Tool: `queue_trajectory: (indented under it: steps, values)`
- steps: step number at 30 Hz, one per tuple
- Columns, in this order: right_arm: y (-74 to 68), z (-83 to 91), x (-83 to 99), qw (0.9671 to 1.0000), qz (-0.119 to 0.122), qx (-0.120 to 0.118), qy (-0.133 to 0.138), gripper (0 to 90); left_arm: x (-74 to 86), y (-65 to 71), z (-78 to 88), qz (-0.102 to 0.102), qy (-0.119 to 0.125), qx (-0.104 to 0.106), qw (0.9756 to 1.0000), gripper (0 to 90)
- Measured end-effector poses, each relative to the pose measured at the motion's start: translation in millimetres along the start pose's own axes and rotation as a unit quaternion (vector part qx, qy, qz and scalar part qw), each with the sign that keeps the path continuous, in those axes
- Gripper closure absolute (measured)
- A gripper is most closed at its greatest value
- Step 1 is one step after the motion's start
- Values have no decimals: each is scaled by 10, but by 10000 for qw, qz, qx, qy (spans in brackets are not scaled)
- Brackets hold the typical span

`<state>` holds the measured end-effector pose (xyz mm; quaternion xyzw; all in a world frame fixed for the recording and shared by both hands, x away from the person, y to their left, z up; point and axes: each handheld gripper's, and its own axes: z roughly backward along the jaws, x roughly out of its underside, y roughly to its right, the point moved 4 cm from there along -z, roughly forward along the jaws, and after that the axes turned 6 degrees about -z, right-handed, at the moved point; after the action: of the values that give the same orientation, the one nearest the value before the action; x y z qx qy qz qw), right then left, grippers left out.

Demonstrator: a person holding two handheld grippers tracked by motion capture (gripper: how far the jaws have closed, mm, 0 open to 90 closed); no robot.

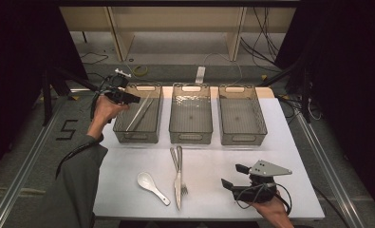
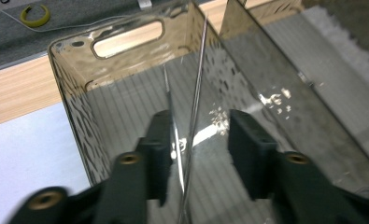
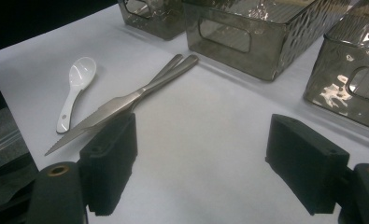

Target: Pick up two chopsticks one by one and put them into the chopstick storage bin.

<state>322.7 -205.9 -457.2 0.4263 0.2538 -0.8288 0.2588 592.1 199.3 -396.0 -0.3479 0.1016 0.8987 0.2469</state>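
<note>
My left gripper [image 1: 133, 99] hovers over the near-left corner of the left smoky plastic bin [image 1: 136, 137]. Two thin metal chopsticks [image 1: 140, 114] lean inside that bin. In the left gripper view the chopsticks [image 2: 202, 60] run up between the gripper's [image 2: 198, 121] jaws, which stand apart, and the pads do not press on them. The bin wall [image 2: 74, 107] rises at the left. My right gripper [image 1: 233, 175] rests open near the table's front right; in the right gripper view it [image 3: 201, 140] holds nothing.
A knife [image 1: 177, 185], a fork [image 1: 175, 156] and a white spoon [image 1: 152, 186] lie at the front middle of the white table. The middle bin [image 1: 191, 135] and right bin [image 1: 244, 137] stand beside the left one. Cables trail on the floor behind.
</note>
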Motion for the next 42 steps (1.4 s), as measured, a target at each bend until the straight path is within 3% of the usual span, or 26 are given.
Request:
queue_trajectory:
  steps: [3, 5, 12, 18, 19, 20, 22, 26, 35, 42]
  values:
    - [0, 1, 0, 10000, 4, -2, 0, 256, -2, 48, 42, -13, -60, 101, 9999, 474]
    - [1, 1, 1, 10000, -2, 8, -4, 256, 16, 112, 76, -73, -153, 287, 9994, 396]
    - [3, -2, 2, 10000, 19, 23, -5, 256, 158, 422, 288, -349, -133, 749, 9965, 338]
    - [6, -2, 6, 10000, 31, 35, -8, 256, 425, 659, 471, -531, -27, 1041, 9931, 297]
    - [6, -2, 6, 10000, 31, 35, -8, 256, 474, 699, 470, -542, -126, 1139, 9919, 297]
    - [-1, -4, 4, 10000, 26, 36, -13, 255, 513, 726, 475, -622, -258, 1123, 9914, 288]
    - [-11, -7, 1, 10000, 75, 19, 1, 256, 566, 773, 506, -662, -278, 995, 9924, 280]
    - [-22, -1, -7, 10000, 86, 25, 17, 255, 671, 893, 512, -867, -478, 1039, 9896, 269]
    - [-19, 2, -3, 10000, 83, 35, 6, 255, 861, 1011, 432, -827, -787, 1072, 9877, 254]
    - [-27, -3, -5, 9999, 101, 41, -11, 256, 1001, 1052, 422, -759, -830, 1101, 9875, 246]
